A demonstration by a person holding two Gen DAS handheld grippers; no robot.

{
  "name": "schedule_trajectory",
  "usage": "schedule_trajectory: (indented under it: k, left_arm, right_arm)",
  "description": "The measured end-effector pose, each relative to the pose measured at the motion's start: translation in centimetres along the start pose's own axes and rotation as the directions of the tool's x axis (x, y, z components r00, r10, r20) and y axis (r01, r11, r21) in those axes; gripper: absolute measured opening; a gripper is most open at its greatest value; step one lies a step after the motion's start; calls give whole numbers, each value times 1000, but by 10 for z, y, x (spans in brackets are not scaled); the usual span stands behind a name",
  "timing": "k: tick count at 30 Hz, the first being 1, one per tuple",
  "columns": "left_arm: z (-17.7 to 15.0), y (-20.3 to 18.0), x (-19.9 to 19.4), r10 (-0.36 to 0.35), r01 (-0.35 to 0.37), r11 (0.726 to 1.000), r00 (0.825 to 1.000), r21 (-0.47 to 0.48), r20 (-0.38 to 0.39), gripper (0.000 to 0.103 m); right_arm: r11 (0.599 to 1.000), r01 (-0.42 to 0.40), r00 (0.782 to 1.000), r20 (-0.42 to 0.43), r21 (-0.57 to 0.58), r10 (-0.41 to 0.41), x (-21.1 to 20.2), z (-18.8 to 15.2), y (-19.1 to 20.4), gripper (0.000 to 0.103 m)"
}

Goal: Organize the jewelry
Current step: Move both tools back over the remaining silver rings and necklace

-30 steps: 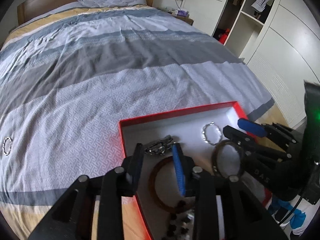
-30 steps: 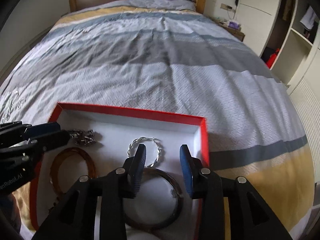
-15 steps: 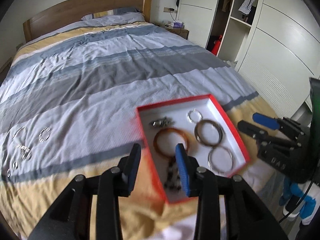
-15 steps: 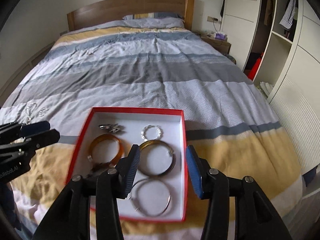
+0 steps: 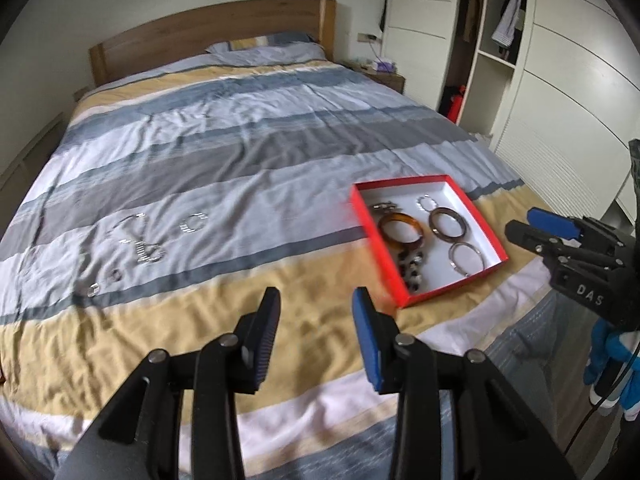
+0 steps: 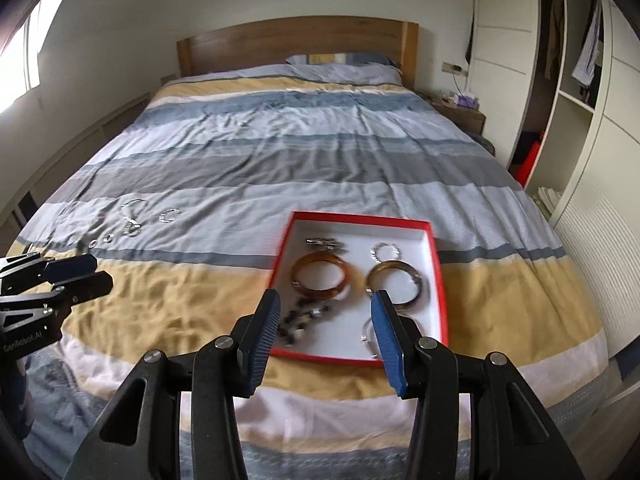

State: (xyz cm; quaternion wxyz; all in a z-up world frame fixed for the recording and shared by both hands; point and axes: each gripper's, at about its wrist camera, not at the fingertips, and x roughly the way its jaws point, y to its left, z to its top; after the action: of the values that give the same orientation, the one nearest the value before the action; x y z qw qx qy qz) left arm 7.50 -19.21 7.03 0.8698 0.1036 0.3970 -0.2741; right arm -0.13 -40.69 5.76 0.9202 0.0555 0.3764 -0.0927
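A red box with a white inside (image 5: 486,219) (image 6: 437,280) lies on the bed near its foot. It holds an amber bangle (image 5: 401,229) (image 6: 320,276), a brown bangle (image 5: 448,222) (image 6: 394,280), a silver hoop (image 5: 467,257), a small silver bracelet (image 6: 385,249), a silver clasp piece (image 6: 325,243) and dark beads (image 5: 412,270) (image 6: 302,318). Several loose silver pieces (image 5: 144,240) (image 6: 134,220) lie on the cover to the left. My left gripper (image 5: 316,332) (image 6: 86,274) is open and empty. My right gripper (image 6: 324,332) (image 5: 536,226) is open and empty, held back from the box.
The striped bed cover (image 5: 248,140) runs to a wooden headboard (image 6: 296,40). White wardrobes with open shelves (image 6: 580,92) stand on the right. A nightstand (image 6: 460,110) sits by the headboard.
Both grippers have pulled back and up from the box, so the whole bed now shows. The jewelry in the box has stayed in place.
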Motion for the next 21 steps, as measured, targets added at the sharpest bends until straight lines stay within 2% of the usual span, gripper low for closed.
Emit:
schedule_trajectory:
  k: [6,11,17,21]
  left_arm:
    - [-24,44,-32,34,-32,998,999,-61,31,42]
    - [-50,83,-47,71,-65,991,996,-117,47,42]
    - [-82,139,-50,130,-122,977,991,-176,33,42]
    - [-97,171,-42,148,-139,967,989,-215,27,42]
  right_arm:
    - [998,-28,999,32,-51,29,-29,-1,39,47]
    - [994,-63,997,40,-91,67,-37,1,67,47]
    - [984,-121,992,18,-132,124,-17,4,101,47]
    - [973,-169,985,-16,-156,169,13,3,122,47]
